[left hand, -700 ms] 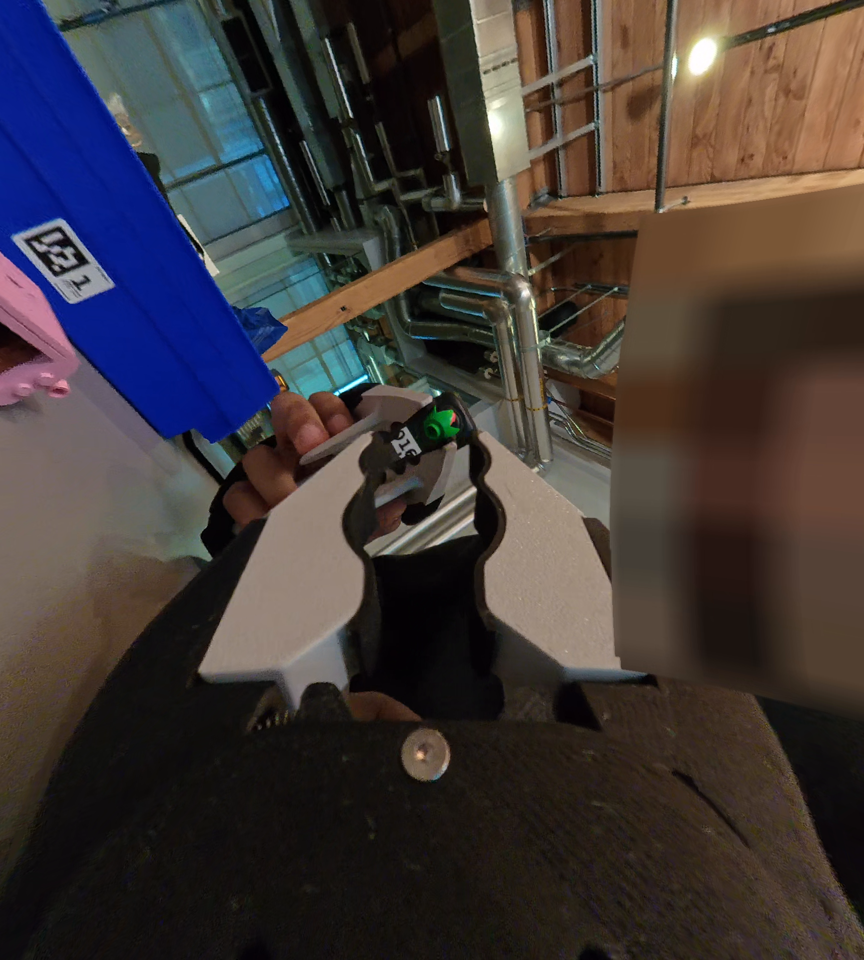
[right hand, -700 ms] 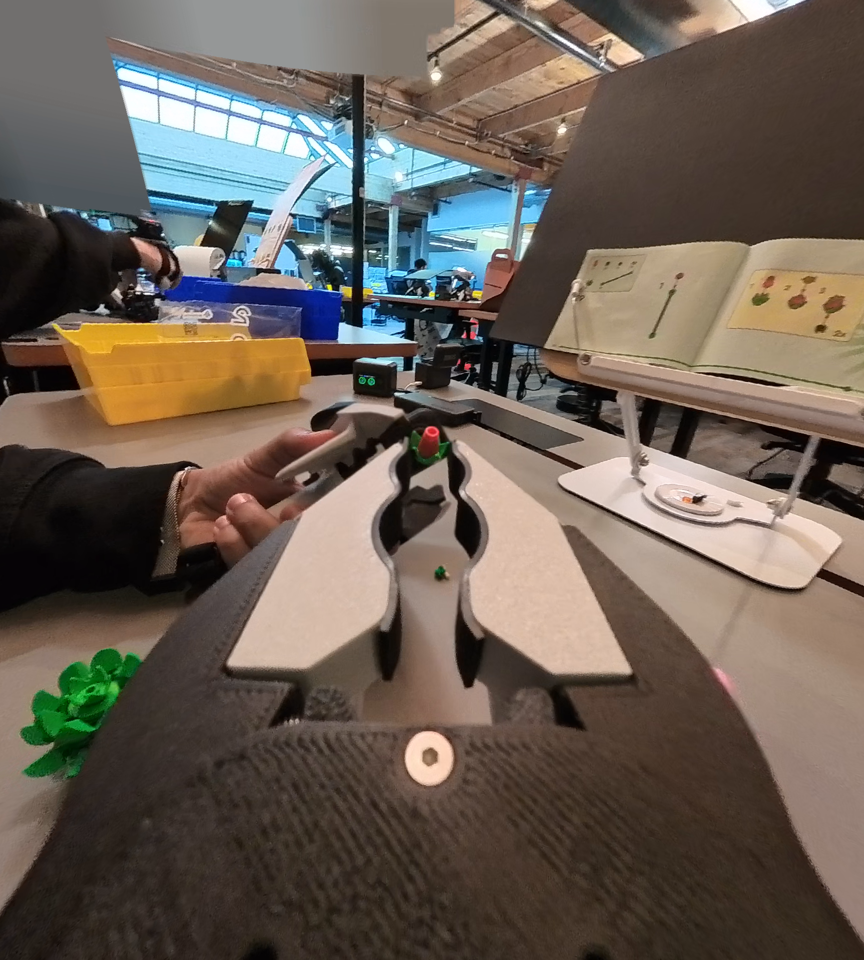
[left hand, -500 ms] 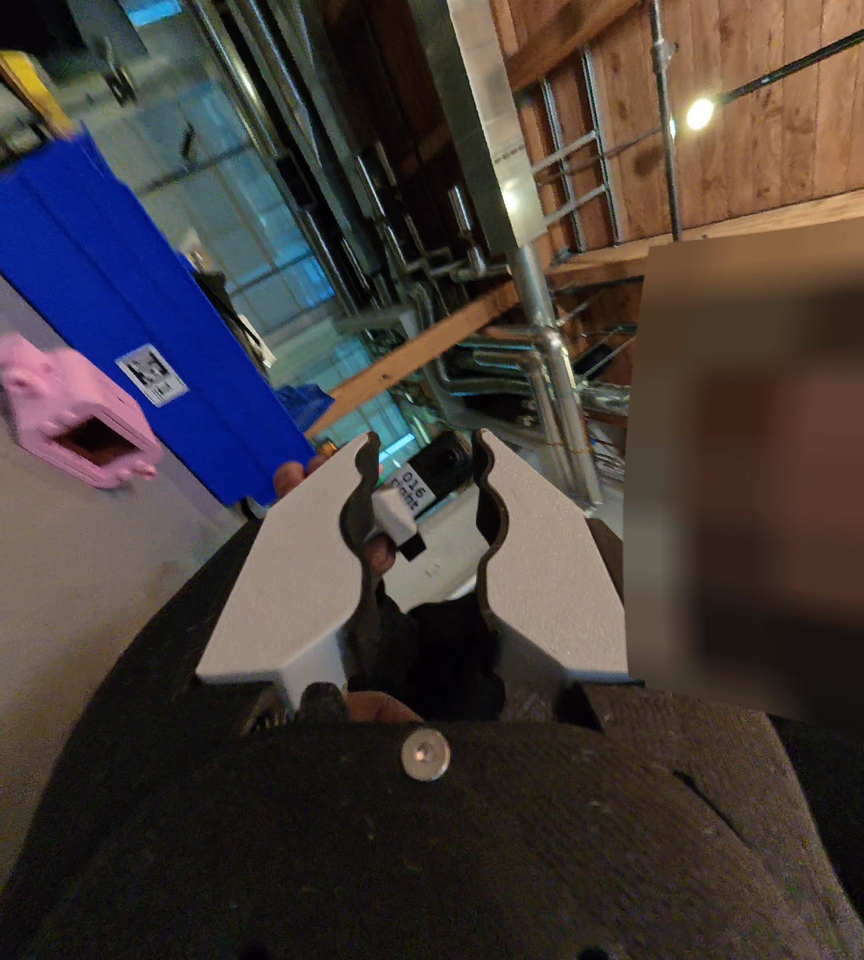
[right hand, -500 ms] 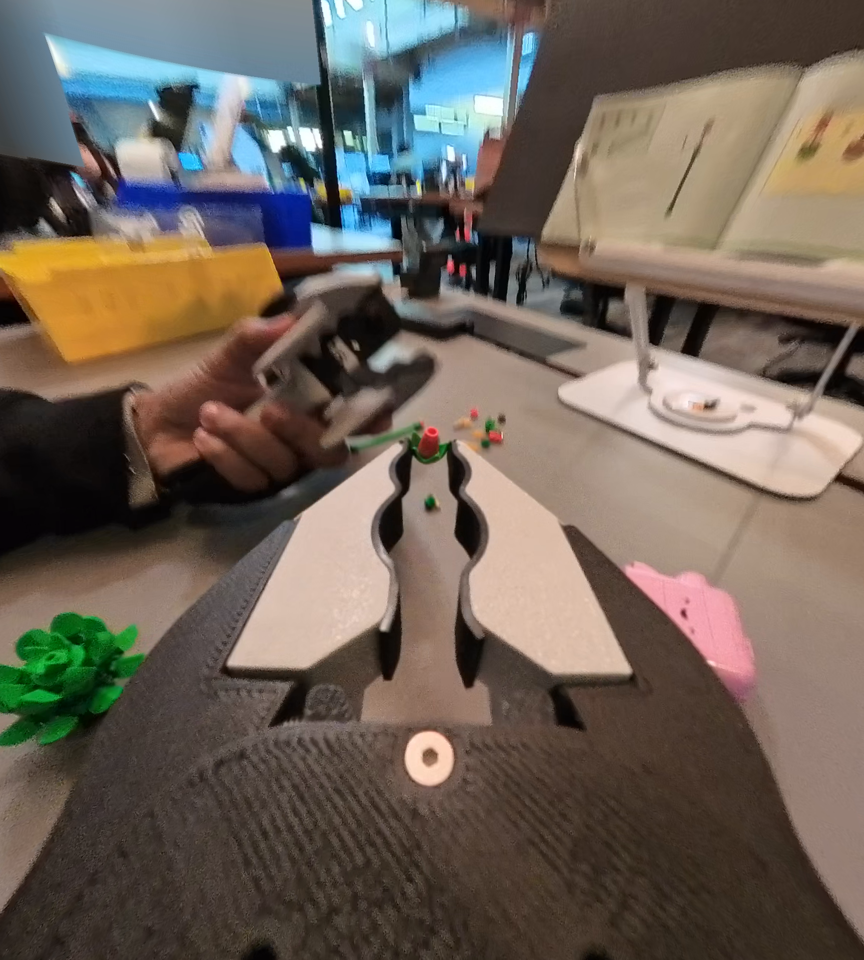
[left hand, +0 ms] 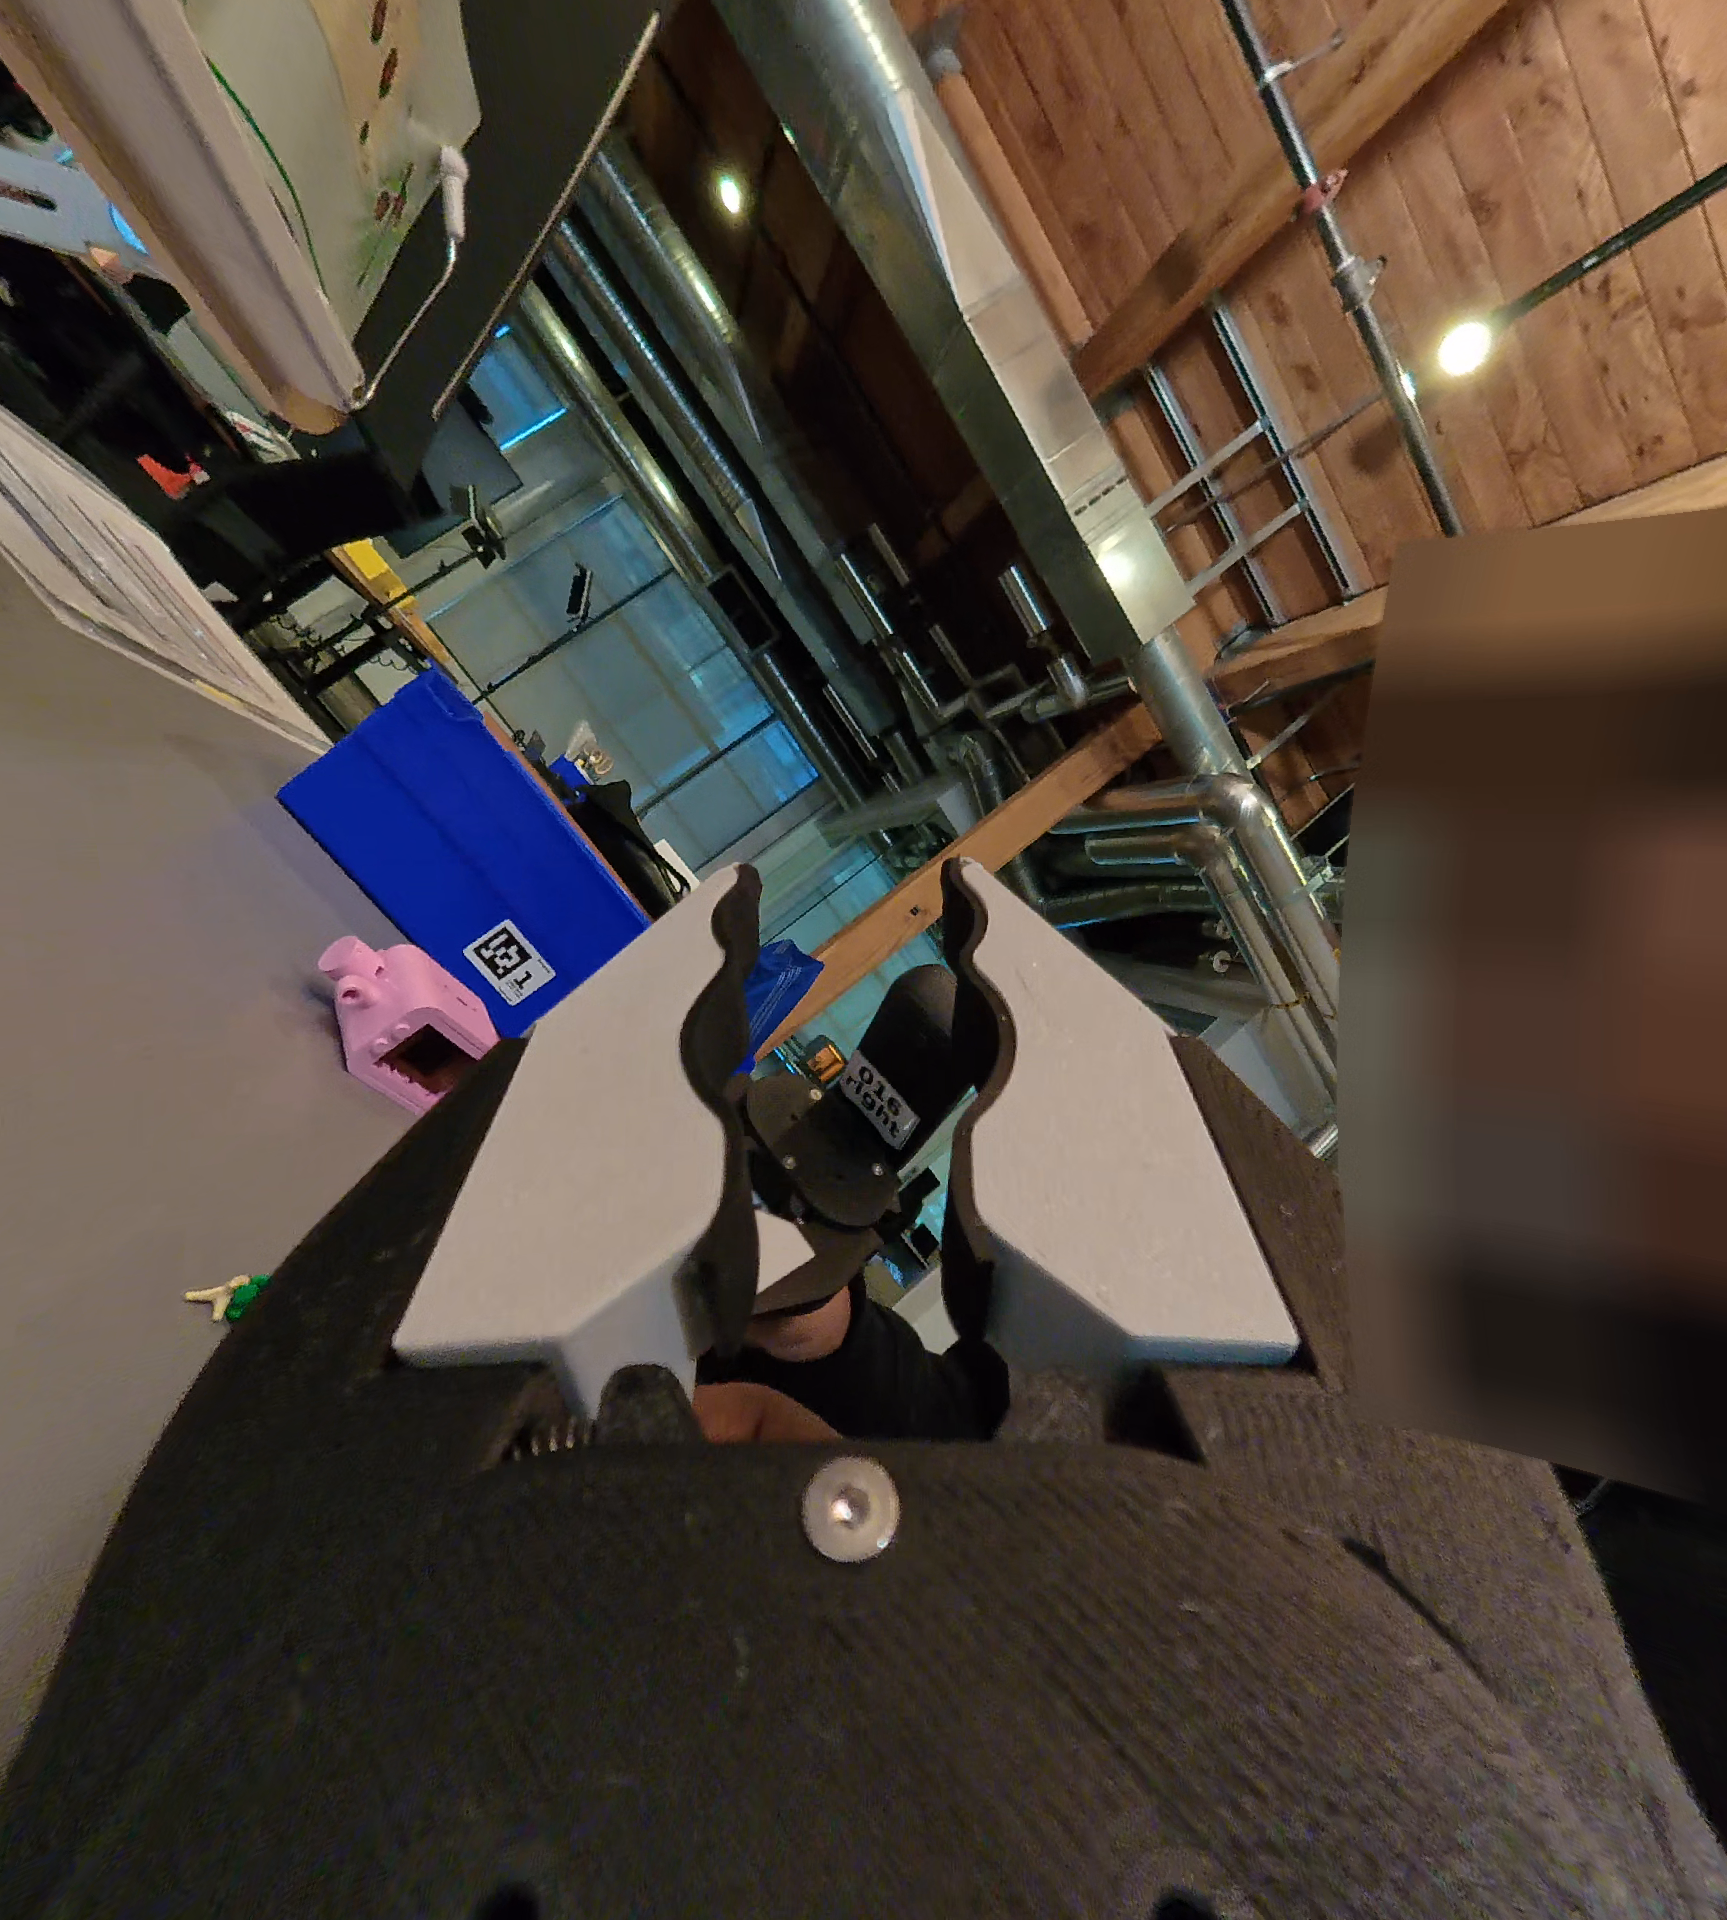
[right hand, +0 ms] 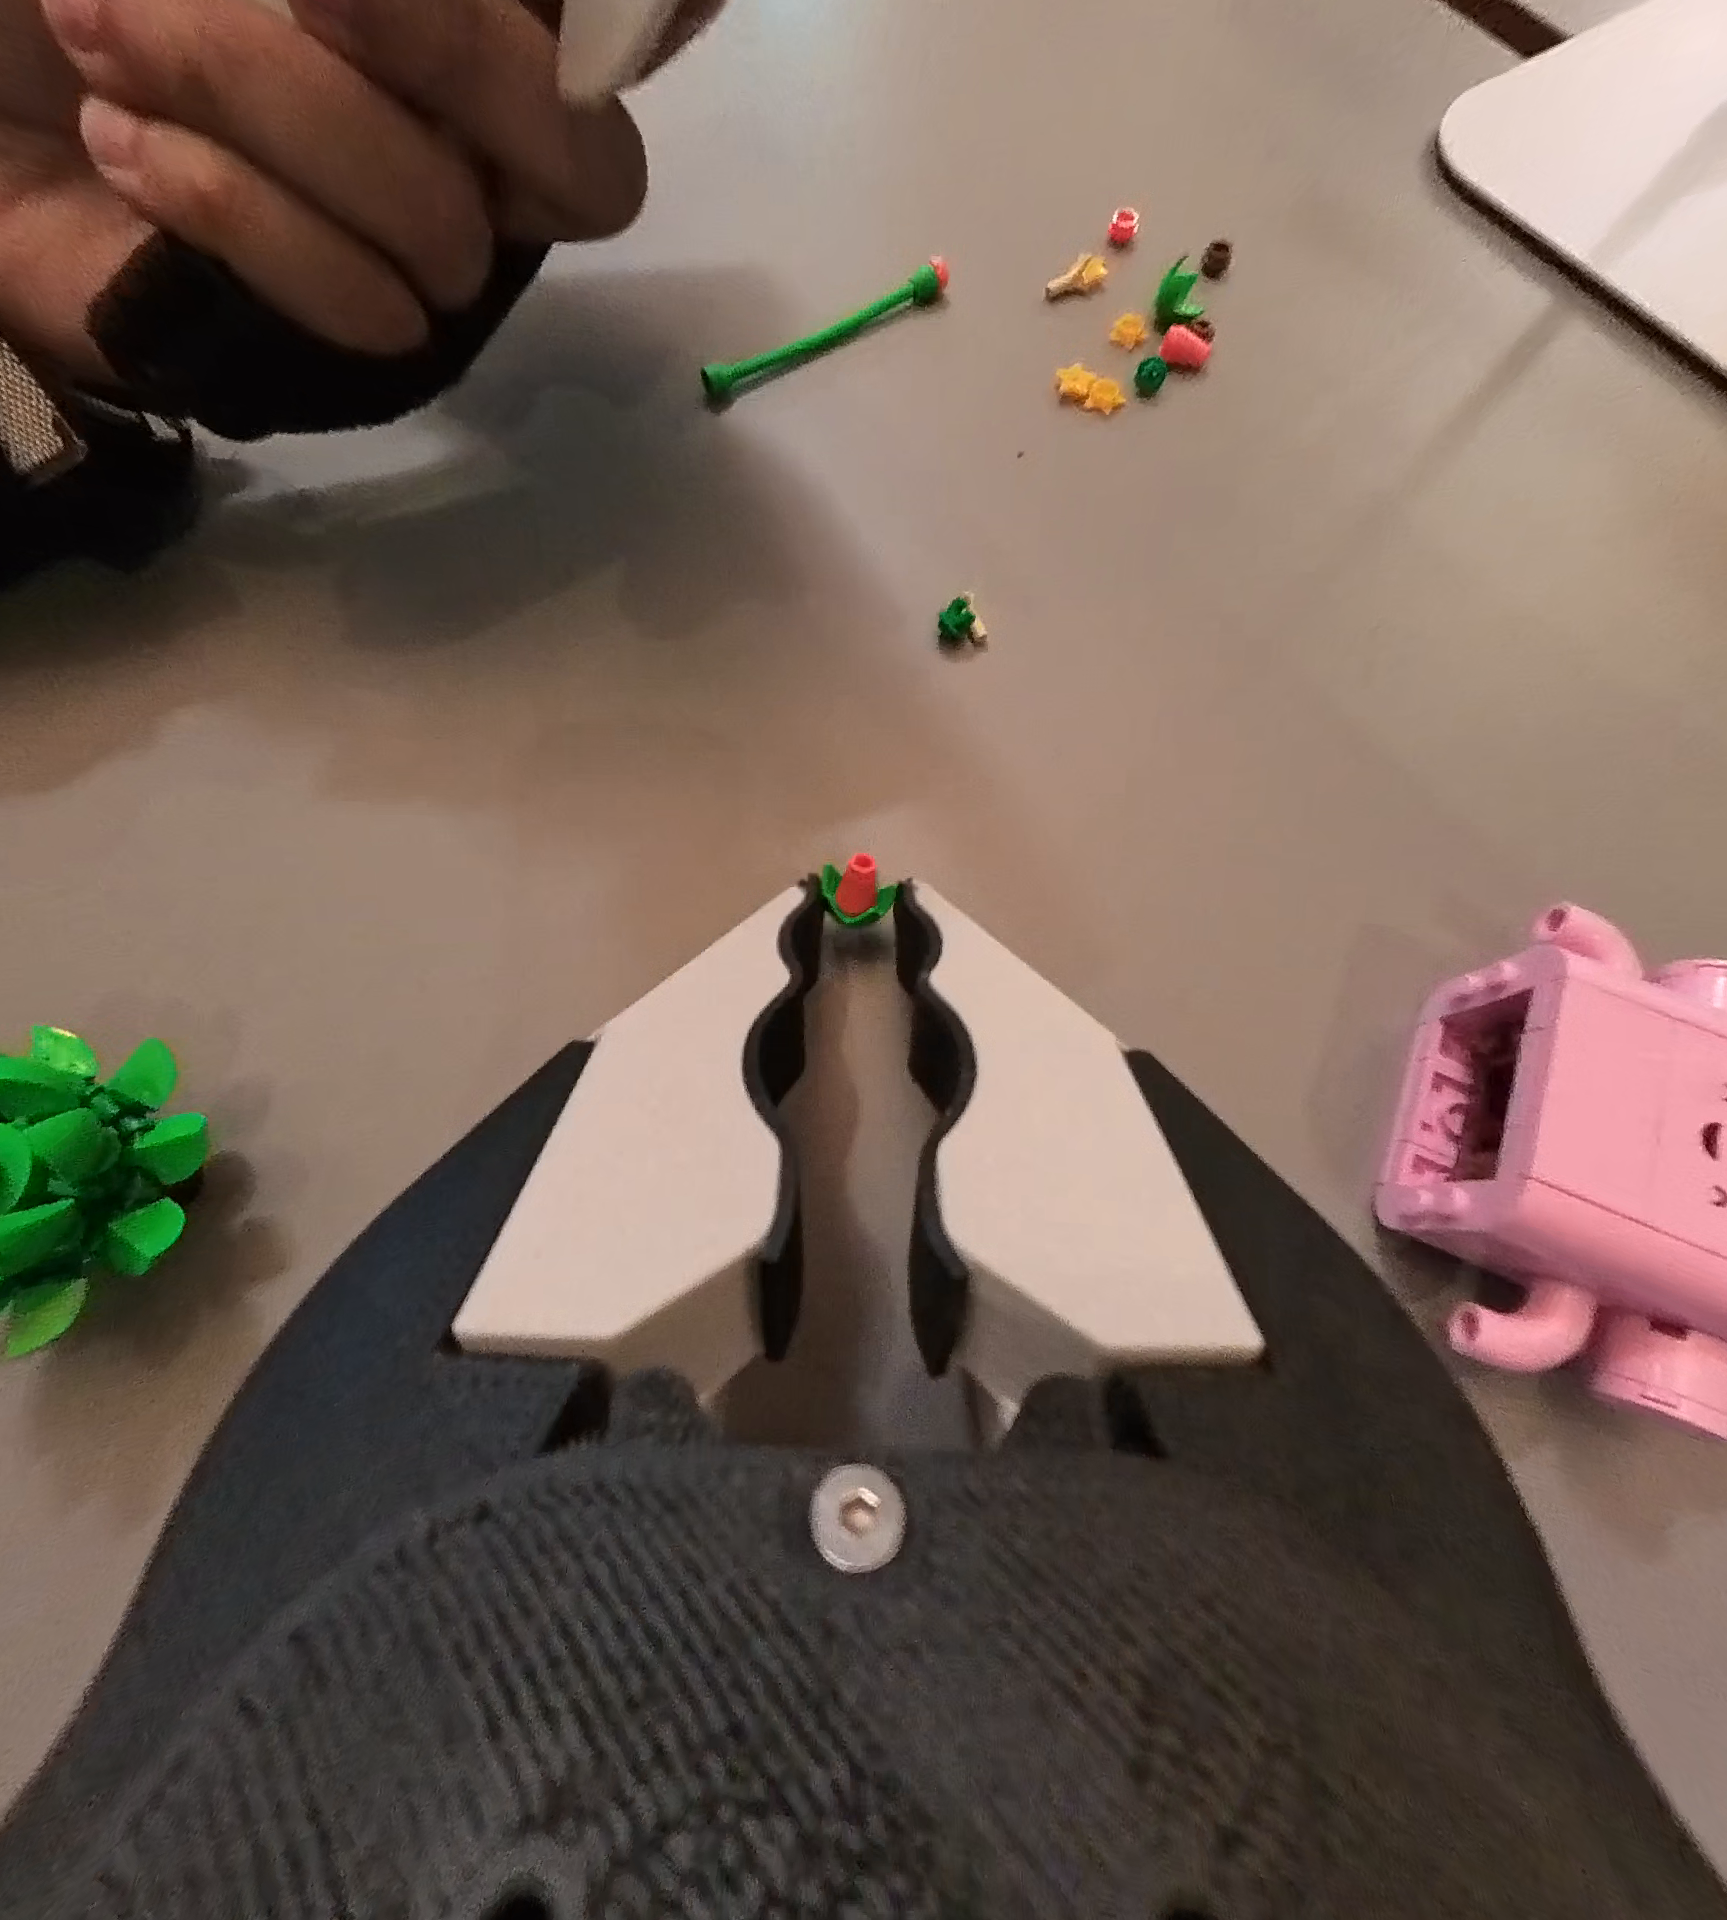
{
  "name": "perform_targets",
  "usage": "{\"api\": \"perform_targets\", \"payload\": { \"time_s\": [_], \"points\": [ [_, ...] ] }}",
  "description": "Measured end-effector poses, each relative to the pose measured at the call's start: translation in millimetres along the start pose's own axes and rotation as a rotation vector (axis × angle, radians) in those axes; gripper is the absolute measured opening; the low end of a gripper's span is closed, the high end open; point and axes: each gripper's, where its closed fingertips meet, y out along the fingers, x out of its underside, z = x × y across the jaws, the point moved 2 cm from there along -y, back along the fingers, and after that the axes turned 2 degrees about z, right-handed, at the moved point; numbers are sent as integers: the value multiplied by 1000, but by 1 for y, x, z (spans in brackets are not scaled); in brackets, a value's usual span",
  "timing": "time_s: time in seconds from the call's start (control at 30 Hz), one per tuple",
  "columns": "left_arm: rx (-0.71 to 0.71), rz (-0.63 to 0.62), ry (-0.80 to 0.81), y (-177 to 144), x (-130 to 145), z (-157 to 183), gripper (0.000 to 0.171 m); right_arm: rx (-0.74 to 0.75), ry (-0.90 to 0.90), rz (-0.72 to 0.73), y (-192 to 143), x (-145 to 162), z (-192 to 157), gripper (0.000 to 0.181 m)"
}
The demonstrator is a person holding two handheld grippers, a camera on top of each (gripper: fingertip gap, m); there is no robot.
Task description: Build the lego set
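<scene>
Gently carry the red-and-green bud (right hand: 856,896), pinched at the right gripper (right hand: 854,902) tips above the table, toward the green stem (right hand: 821,338); keep the empty left gripper (left hand: 851,896) parted.

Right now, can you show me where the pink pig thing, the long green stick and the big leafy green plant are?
pink pig block (right hand: 1607,1153), right wrist view, on its flat side with the little face.
long green stem (right hand: 823,338), right wrist view, mid-shaft.
green leafy plant (right hand: 28,1184), right wrist view, among its middle leaves.
</scene>
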Motion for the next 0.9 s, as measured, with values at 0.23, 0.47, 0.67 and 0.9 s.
{"api": "perform_targets", "payload": {
  "time_s": [0.23, 0.47, 0.67, 0.9],
  "points": [
    [-11, -24, -11, 2, 5, -5, 36, -7, -29, -30, 3, 3, -4, 13],
    [-52, 44, 105, -16, -20, 8, 27, -1, -43, -37, 2, 5, -4, 13],
    [-175, 121, 286, -36, -41, 11, 6, -32, -6, -39, 0, 7, -3, 15],
    [-321, 11, 384, -30, -29, -7, 15, -36, -14, -39, -1, 7, -3, 17]
  ]
}}
